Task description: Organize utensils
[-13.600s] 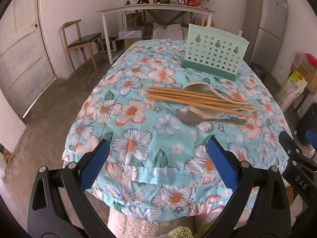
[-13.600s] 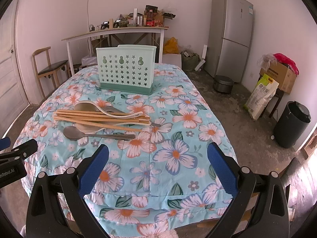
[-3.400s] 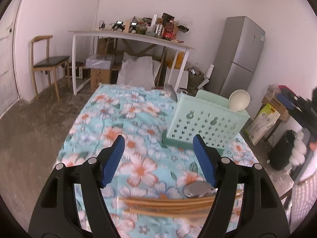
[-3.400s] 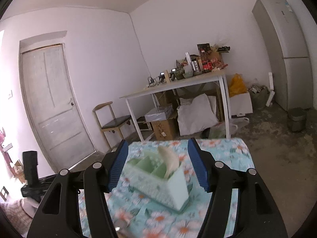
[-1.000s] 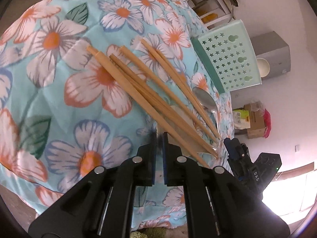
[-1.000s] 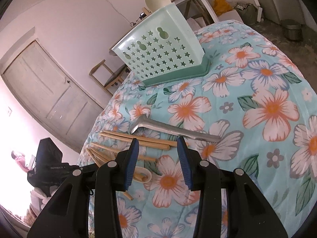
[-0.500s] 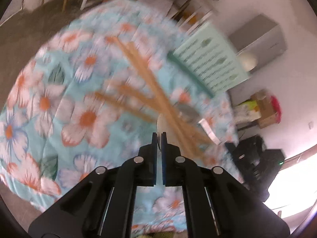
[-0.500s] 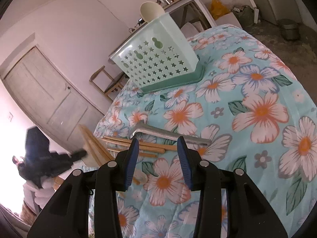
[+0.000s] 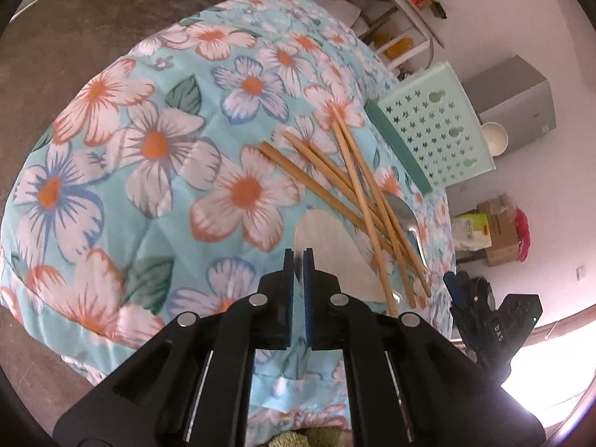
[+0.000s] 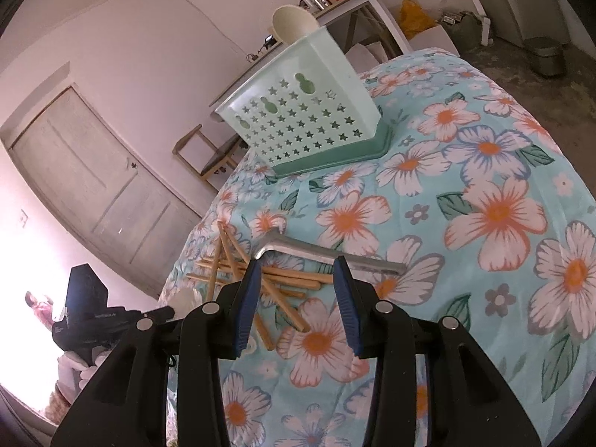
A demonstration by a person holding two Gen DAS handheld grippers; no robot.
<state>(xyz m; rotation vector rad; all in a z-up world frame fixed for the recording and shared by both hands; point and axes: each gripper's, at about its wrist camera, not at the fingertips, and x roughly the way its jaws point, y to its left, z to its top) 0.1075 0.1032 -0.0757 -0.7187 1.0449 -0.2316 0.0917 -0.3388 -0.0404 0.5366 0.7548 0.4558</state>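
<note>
Left wrist view: left tongs (image 9: 298,257) pinch the white spoon (image 9: 327,246) beneath the chopsticks (image 9: 350,186) on the bench (image 9: 111,156). Right tongs (image 10: 294,283) spread, empty. Next: free spoon, carry to caddy (image 9: 436,138).

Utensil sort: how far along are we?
Done: one white spoon stands in the green holder. In hand: left gripper is shut on the second white spoon, under the chopsticks. Left: chopsticks and metal spoon lie on the tablecloth. Right gripper is open, empty.
</note>
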